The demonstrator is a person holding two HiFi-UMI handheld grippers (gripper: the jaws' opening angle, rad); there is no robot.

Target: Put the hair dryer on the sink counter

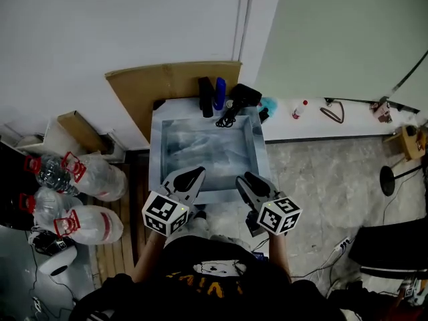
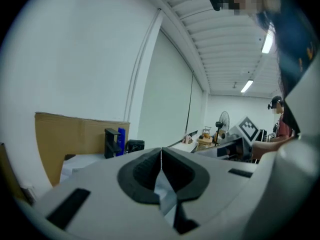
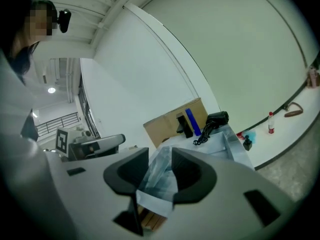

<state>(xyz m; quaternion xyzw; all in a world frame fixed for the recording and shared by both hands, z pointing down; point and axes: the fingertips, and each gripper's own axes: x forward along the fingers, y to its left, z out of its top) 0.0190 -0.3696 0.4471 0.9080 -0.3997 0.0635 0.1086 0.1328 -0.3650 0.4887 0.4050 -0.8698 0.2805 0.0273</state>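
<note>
The black hair dryer lies on the back right corner of the steel sink's counter, its cord coiled in front of it. The right gripper view shows the dryer far ahead. Both grippers hover over the sink's near edge, well short of the dryer. My left gripper is shut, its jaws meeting with nothing between them. My right gripper stands open, with a narrow empty gap between its jaws.
A black block and a blue bottle stand left of the dryer, against a cardboard sheet. A white ledge at the right carries a small bottle. Bagged water bottles lie on the floor at the left.
</note>
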